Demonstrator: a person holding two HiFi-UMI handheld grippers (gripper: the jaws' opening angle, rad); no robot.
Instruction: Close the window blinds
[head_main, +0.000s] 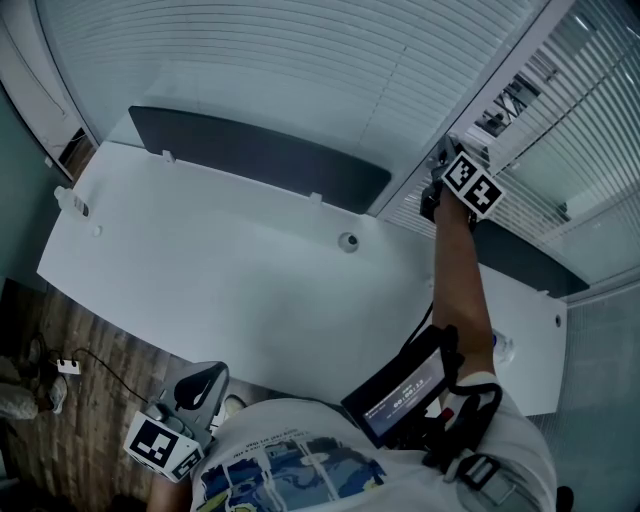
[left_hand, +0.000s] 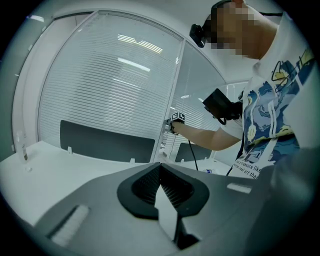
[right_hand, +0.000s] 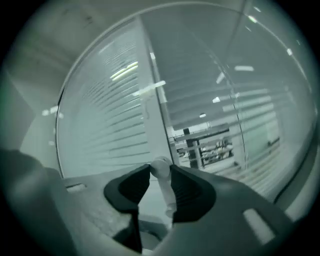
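My right gripper (head_main: 445, 165) is raised to the white window post (head_main: 500, 80) between two panes. In the right gripper view it (right_hand: 160, 169) is shut on the white round-topped blind wand (right_hand: 161, 168), which hangs down between the pads. The blinds on the left pane (right_hand: 105, 120) look flat and shut. Those on the right pane (right_hand: 240, 100) let an office beyond show through the slats. My left gripper (head_main: 203, 380) hangs low at my left side over the floor, its jaws (left_hand: 160, 167) shut on nothing.
A long white desk (head_main: 220, 270) runs under the windows, with dark divider panels (head_main: 260, 155) along its back edge and a round cable grommet (head_main: 347, 241). A power strip (head_main: 68, 366) lies on the wooden floor at left. A dark device (head_main: 400, 395) hangs at my waist.
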